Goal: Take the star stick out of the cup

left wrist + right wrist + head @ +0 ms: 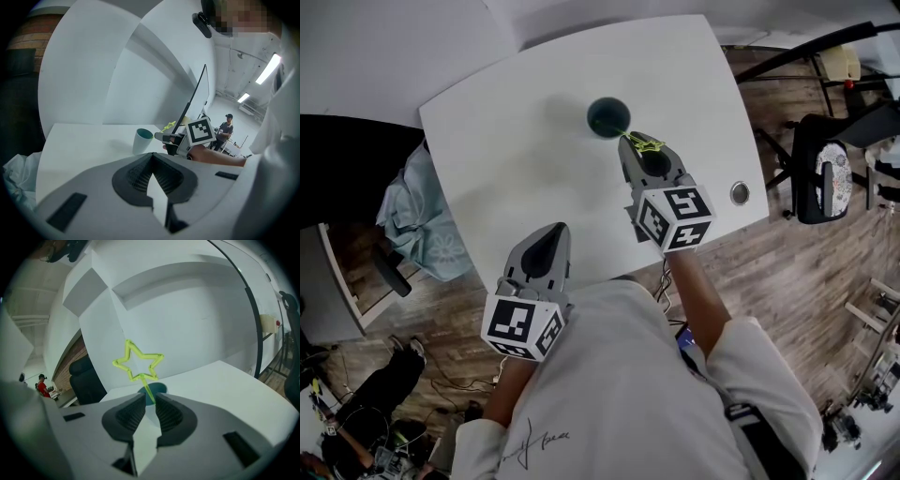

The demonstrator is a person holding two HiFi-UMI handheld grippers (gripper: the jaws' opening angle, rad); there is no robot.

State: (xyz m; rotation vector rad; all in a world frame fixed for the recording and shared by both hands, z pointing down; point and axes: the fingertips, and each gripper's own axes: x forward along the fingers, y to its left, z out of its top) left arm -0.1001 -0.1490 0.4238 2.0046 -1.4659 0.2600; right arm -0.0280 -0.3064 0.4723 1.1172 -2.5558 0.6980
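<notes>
Right gripper: pinched the star stick's stem just beside the cup
Left gripper: closed on nothing, well back from the cup
Cup: upright on the table

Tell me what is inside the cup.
The head view shows only a dark interior in the pale, teal-lined cup. The yellow-green star stick stands between the fingers of the right gripper, which cover its lower end.

Right gripper view: cup is mostly hidden behind fingers of right gripper; only a bit of rim is seen. Lower stem of star stick is lost btwn them. Head view: counter near edge is covered by person's torso; stick's shape can't be read, too small.
</notes>
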